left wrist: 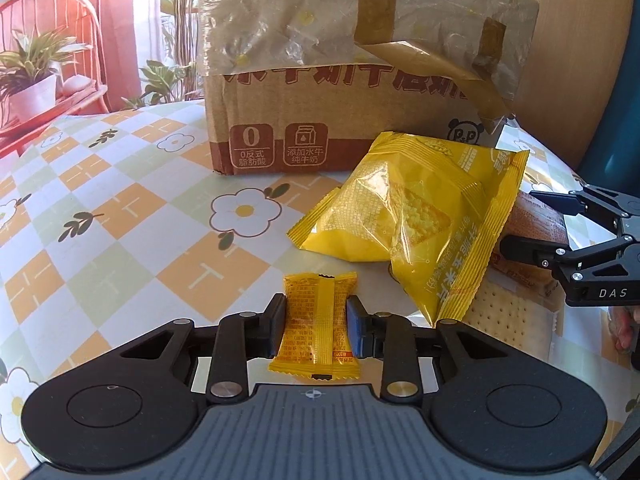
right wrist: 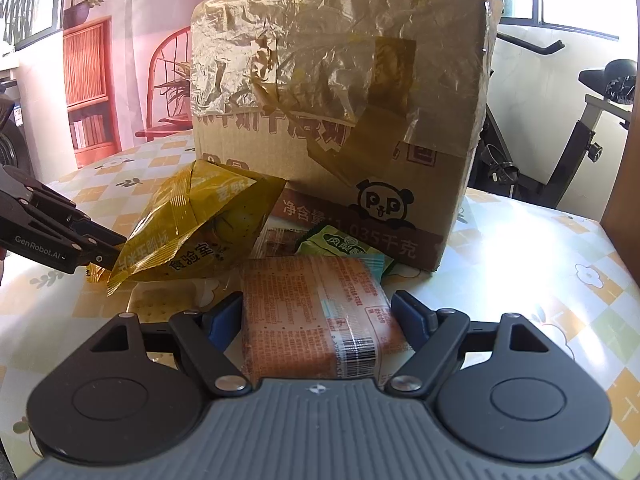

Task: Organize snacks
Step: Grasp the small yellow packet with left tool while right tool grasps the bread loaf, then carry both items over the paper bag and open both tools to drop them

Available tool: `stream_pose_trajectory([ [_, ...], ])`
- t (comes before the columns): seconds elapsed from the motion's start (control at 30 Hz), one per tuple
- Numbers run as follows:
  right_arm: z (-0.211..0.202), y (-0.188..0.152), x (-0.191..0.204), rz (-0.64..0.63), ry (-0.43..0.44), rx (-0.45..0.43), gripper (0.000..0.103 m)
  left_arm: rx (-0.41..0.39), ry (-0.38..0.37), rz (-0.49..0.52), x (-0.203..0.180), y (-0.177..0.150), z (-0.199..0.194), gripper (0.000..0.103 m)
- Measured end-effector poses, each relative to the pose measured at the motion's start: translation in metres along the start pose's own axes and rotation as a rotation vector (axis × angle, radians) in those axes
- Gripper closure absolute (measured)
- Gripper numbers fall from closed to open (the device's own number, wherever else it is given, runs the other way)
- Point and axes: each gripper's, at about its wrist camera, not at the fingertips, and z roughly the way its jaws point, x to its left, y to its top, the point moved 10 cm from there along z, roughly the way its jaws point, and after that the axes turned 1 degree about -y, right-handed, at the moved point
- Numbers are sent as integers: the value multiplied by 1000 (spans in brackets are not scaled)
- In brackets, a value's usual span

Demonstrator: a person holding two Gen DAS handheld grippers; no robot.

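Left gripper [left wrist: 316,320]: I have its jaws clenched on a small yellow snack packet [left wrist: 316,320]; both pads press its sides, the packet lying on the tabletop [left wrist: 120,240] with its back seam up.
Right gripper [right wrist: 318,320]: my jaws stand wide on either side of an orange-brown wrapped pack [right wrist: 316,316]; I cannot tell if the pads touch it.
Writing on box: the cardboard box [left wrist: 320,120] shows "0" over "0反式脂肪酸" and a milk-carton icon over "添加水牛纯牛奶"; my right view adds a panda face and "净含量" with "1.035千克".
Big yellow bag [left wrist: 416,216]: it leans just before the box; my right view reads "食验室" on it.
Gripper marks: "DAS" on the right gripper in the left view, "GenRobot.AI" on the left gripper in the right view.
Right view only: a green packet [right wrist: 340,242] against the box foot, a barcode on the orange-brown pack, an exercise bike [right wrist: 580,128] behind.
Left view only: the flower-print cloth pattern, a red chair [left wrist: 52,40] with potted plants.
Cracker pack [left wrist: 508,320]: clear wrap, under the big bag's edge.
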Motion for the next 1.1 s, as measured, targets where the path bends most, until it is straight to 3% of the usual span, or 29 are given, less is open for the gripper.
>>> stream_pose_trajectory([
  [0.6, 6, -2, -1, 5, -2, 35, 18, -75, 26, -37, 1, 5, -26, 70],
  [0.9, -5, -1, -6, 32, -16, 54, 27, -157, 49, -48, 8, 25, -51, 70],
  [1.1, -33, 15, -23, 54, -78, -11, 29, -212, 55, -53, 7, 43, -62, 70],
])
